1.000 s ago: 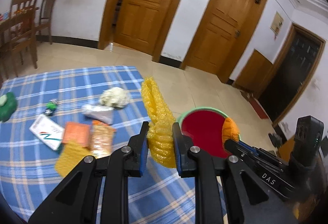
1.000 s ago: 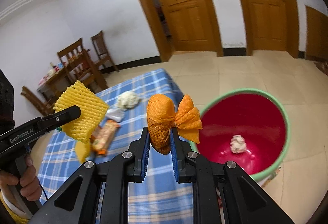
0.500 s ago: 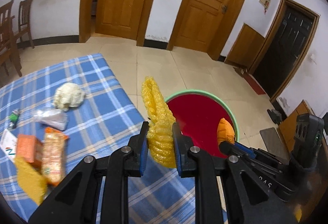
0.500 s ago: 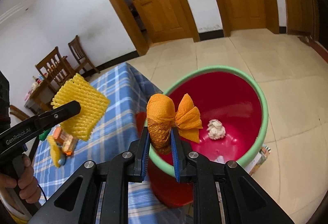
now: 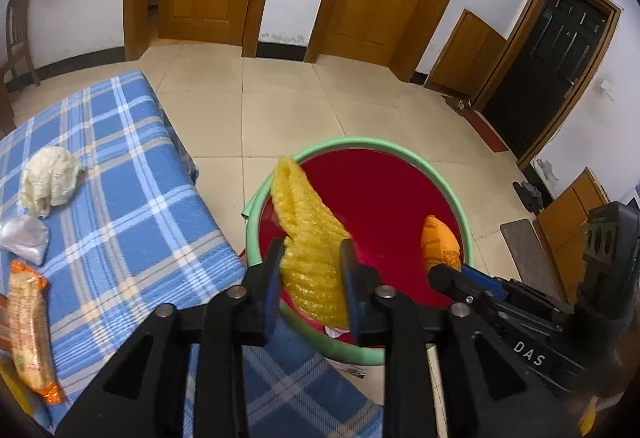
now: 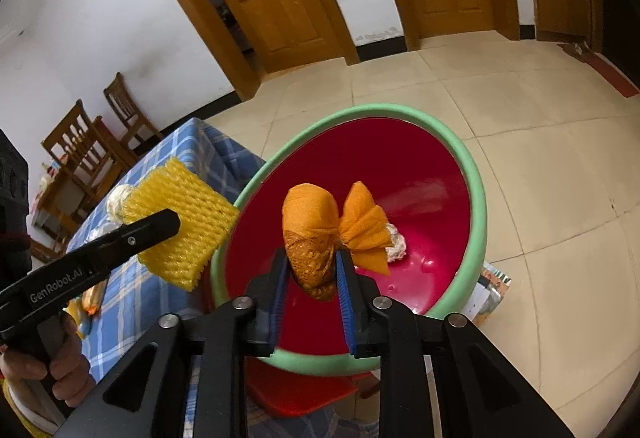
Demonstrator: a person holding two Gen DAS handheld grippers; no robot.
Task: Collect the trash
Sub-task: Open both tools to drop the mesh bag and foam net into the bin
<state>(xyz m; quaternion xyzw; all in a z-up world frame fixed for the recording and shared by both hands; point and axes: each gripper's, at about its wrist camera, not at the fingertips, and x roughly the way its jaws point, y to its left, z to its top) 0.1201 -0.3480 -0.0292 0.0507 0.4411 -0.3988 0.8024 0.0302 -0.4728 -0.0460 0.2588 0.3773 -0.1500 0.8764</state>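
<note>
A red bin with a green rim (image 5: pixel 400 149) stands on the floor beside the table. My left gripper (image 5: pixel 311 250) hangs over the bin's near left edge. Its jaws are opening, with a yellow foam net (image 5: pixel 308 234) still filling the gap and touching both pads. My right gripper (image 6: pixel 311 266) is above the bin's (image 6: pixel 472 173) middle. Its jaws are opening too, and an orange net bag (image 6: pixel 310 222) is still wedged between the blue pads. A white crumpled wad (image 6: pixel 396 240) lies at the bin's bottom. The right wrist view also shows the foam net (image 6: pixel 180 222) at the left.
To the left is a table with a blue plaid cloth (image 5: pixel 132 205). It carries a white crumpled wad (image 5: pixel 50 177), a clear plastic scrap (image 5: pixel 22 238) and an orange snack wrapper (image 5: pixel 30 326). A red stool (image 6: pixel 296 390) sits under the bin. Wooden chairs (image 6: pixel 92 145) stand beyond the table.
Both grippers have swung from over the table's edge to above the bin and dipped lower. Both pairs of jaws have spread a little around their trash.
</note>
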